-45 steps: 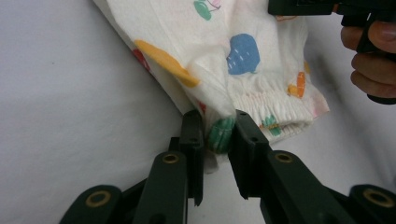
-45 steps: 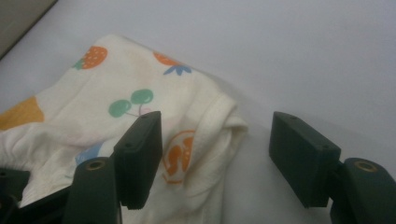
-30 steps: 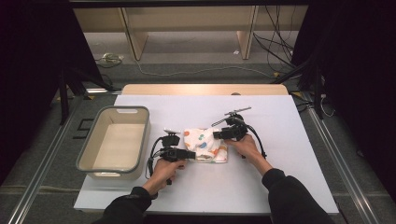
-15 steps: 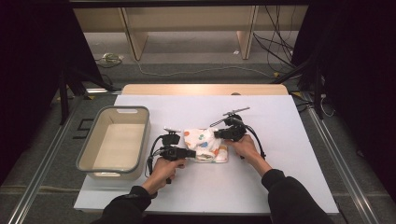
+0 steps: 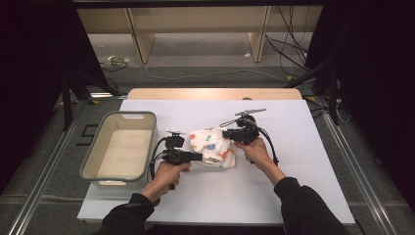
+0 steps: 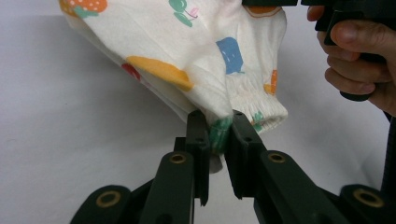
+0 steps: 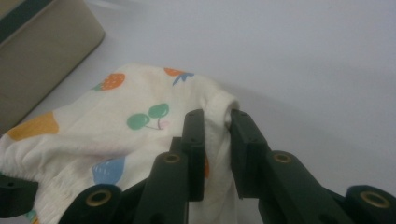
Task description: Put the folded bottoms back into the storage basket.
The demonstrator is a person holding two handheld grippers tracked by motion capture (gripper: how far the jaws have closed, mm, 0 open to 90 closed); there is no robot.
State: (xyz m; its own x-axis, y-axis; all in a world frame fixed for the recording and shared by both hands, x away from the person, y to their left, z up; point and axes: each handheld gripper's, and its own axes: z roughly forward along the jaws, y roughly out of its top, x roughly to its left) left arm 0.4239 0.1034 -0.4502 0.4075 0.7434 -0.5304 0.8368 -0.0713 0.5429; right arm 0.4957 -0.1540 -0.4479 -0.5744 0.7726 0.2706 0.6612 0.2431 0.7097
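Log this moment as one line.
left gripper: shut on cloth | right gripper: shut on cloth | cloth: partly lifted off table | bin: empty

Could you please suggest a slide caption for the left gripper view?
Left gripper shut on the hem of a fruit-print cloth, lifted over the white table.

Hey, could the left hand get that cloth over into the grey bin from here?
Probably yes. The left gripper is shut on the cloth, the bin sits open beside it, and nothing lies between; the right gripper would have to let go or follow.
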